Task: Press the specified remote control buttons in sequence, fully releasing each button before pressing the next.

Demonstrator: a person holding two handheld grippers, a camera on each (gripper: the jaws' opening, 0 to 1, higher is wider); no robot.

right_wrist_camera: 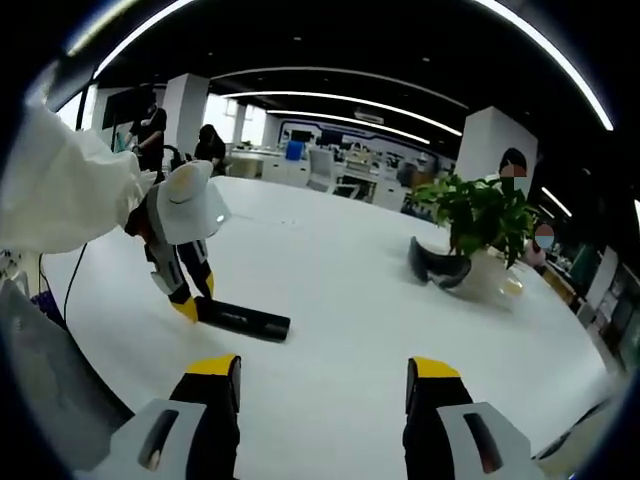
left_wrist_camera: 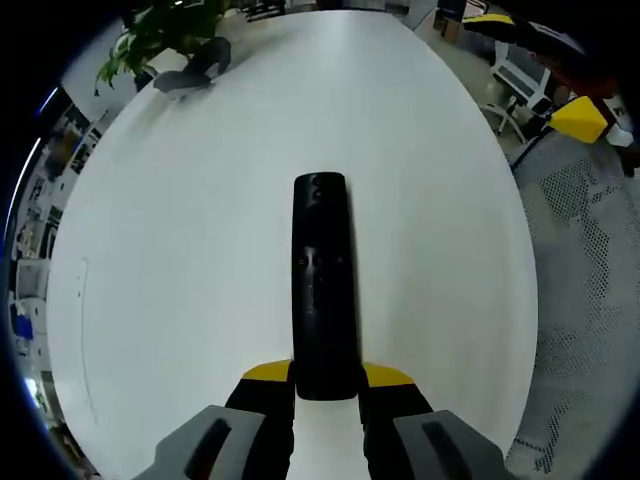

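Black, long and slim, the remote control (left_wrist_camera: 322,285) lies flat on the white table (left_wrist_camera: 180,260), its near end clamped between the yellow-tipped jaws of the left gripper (left_wrist_camera: 327,385). In the left gripper view it runs straight away from the camera; a rounded far end and faint button markings along the middle can be made out, but individual buttons are too small to read.

The right gripper view gives the side aspect: remote control (right_wrist_camera: 243,320) resting on the table (right_wrist_camera: 340,280) as a low dark bar, the left gripper (right_wrist_camera: 190,306) coming down on its end from above, with a white sleeve (right_wrist_camera: 60,190) behind it. The right gripper (right_wrist_camera: 325,385) hangs above bare table surface, jaws spread wide, nothing between them, well apart from the remote.

Seen in the right gripper view: a potted plant (right_wrist_camera: 475,225) in a white pot toward the table's far side, a dark curved object (right_wrist_camera: 437,265) just beside it, ceiling light strips, and people standing in the background. The left gripper view shows the same plant (left_wrist_camera: 165,35) at the table's far edge, plus a perforated grey surface (left_wrist_camera: 590,250) past the table's right edge.
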